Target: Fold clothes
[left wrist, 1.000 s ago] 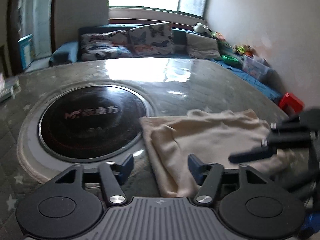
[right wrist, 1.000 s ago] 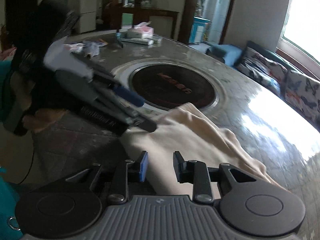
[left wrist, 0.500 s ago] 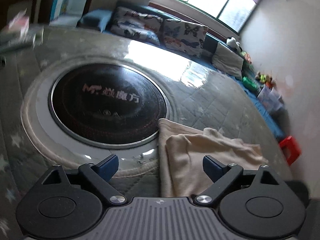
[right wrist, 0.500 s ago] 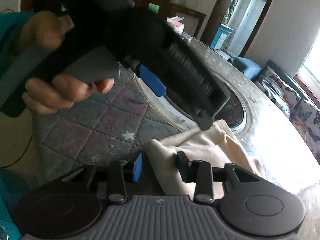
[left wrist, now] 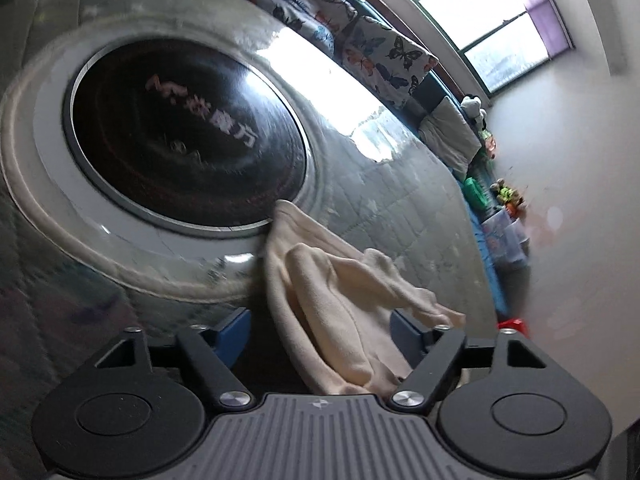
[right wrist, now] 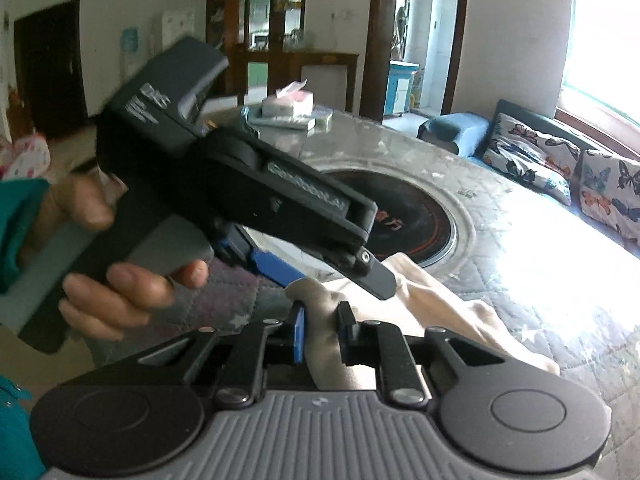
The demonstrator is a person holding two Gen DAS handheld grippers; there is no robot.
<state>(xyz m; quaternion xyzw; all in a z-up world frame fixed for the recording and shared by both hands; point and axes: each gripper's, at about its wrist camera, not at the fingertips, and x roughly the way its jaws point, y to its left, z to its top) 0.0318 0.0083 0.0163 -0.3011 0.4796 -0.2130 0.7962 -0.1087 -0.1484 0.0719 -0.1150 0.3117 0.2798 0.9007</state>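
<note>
A cream cloth (left wrist: 340, 292) lies rumpled on the round table (left wrist: 392, 200), beside the black hotplate. My left gripper (left wrist: 318, 326) is rolled sideways and straddles the cloth's near end. Its jaws are closing, the cloth lies between them, and the pads stand clear of it. In the right wrist view the cloth (right wrist: 440, 308) runs off to the right. My right gripper (right wrist: 322, 320) is closing, and its pads pinch a bunched fold of the cloth. The left gripper's black body (right wrist: 240, 184), held by a hand (right wrist: 120, 284), hangs just above that fold.
A round black hotplate (left wrist: 180, 128) in a pale ring fills the table's middle. A tissue box and small items (right wrist: 288, 104) sit at the far edge. A sofa with butterfly cushions (left wrist: 380, 52) runs under the window. A red stool (left wrist: 512, 326) stands past the table.
The left gripper rolled sideways, opened wide, then narrowed around the cloth's near end. The right gripper's jaws closed onto a bunch of cloth that has risen between its pads.
</note>
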